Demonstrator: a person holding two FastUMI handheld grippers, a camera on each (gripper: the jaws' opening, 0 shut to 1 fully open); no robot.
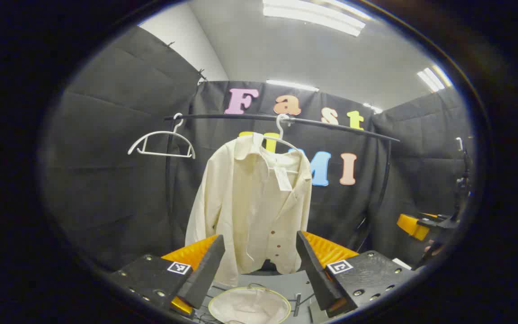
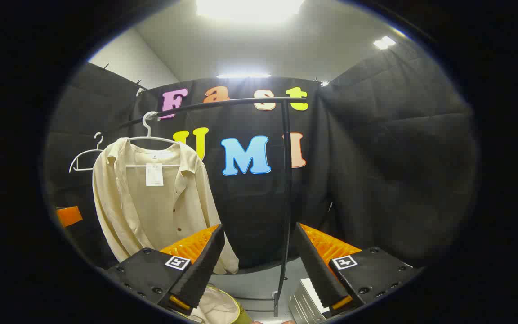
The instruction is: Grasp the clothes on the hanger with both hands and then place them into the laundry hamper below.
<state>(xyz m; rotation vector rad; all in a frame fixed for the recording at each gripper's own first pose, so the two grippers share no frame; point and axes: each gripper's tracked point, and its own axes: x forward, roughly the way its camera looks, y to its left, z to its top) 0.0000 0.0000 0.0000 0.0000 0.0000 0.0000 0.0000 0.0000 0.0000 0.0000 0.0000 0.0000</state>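
A cream button-up shirt (image 1: 252, 202) hangs on a white hanger (image 1: 281, 132) from a black rail (image 1: 286, 119); the right gripper view has it at the left (image 2: 151, 198). Below it sits a round laundry hamper (image 1: 250, 306) with a pale lining, its edge low in the right gripper view (image 2: 216, 308). My left gripper (image 1: 259, 270) is open, short of the shirt's hem, nothing between its fingers. My right gripper (image 2: 256, 265) is open too, off to the shirt's right, facing the rail's upright post (image 2: 286, 198). The right gripper (image 1: 421, 225) appears at the far right of the left gripper view.
An empty white hanger (image 1: 162, 144) hangs at the rail's left end. Black cloth walls close the booth on three sides. The rack's base bars (image 1: 297, 303) lie on the grey floor beside the hamper. A pale ridged object (image 2: 306, 297) sits low near my right gripper.
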